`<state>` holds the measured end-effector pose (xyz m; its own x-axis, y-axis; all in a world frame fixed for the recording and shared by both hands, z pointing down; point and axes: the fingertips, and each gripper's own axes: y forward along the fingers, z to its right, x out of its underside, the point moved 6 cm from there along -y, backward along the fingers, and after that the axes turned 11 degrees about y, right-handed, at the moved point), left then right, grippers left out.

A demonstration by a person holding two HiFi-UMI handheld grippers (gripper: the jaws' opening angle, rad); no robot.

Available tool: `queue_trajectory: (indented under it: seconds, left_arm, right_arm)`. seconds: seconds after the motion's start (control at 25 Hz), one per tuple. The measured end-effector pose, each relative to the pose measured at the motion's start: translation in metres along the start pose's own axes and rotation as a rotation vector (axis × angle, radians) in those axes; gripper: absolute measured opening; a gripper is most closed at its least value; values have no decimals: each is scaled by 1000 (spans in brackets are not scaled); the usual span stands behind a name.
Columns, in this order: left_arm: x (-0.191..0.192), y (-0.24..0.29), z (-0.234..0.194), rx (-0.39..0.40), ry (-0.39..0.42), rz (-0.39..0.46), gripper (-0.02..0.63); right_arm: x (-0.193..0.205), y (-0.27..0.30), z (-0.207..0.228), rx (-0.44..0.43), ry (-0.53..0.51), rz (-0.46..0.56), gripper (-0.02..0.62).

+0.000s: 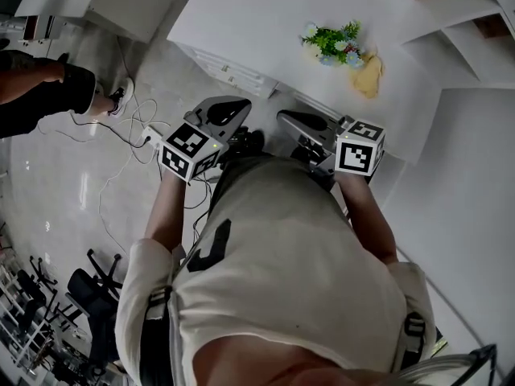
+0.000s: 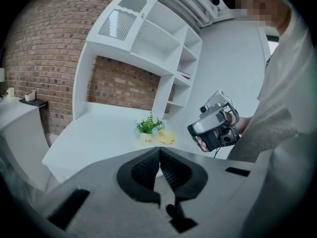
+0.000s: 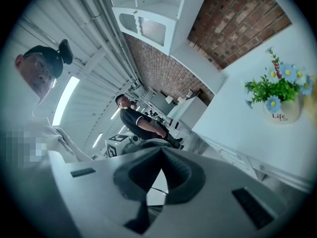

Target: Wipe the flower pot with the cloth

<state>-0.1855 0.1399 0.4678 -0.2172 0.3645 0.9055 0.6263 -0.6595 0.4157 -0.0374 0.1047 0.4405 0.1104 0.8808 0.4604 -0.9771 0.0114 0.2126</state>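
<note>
Two grippers sit in front of the person's chest, elbows bent and forearms angled forward, both short of the desk's [image 1: 241,18] near edge. The left gripper [image 1: 225,112] points toward the desk and a little downward, its marker cube toward the person. Its jaws are pressed together with nothing between them. The right gripper [image 1: 299,124] lies nearly level beside it, close but not touching. Its jaws likewise meet at the tips and hold nothing.

On the white desk the flower pot [image 1: 330,45] stands upright toward the right end, back from the near edge, with green leaves and blue flowers. The yellow cloth [image 1: 368,75] lies crumpled just beside the pot, on the side toward the desk's right edge. Both are well apart from the grippers. Another person [image 1: 44,95] in dark clothing is at the left, near cables [image 1: 121,139] on the floor.
</note>
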Motion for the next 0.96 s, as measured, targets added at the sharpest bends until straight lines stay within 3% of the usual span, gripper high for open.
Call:
queue_trajectory:
  seconds: [0.28, 0.56, 0.76, 0.96]
  left_arm:
    - [9, 6, 6, -48, -29, -7, 21]
    - [-15, 55, 52, -62, -4, -28, 21]
    - [-21, 85, 92, -30, 0, -51, 20]
    - [-21, 87, 110, 0, -60, -75, 21]
  right_arm:
    - [1, -6, 10, -22, -33, -19, 11]
    - [-6, -68, 28, -68, -15, 14, 11]
    - [2, -89, 36, -107, 4, -10, 11]
    - [7, -82, 33, -120, 53, -70, 11]
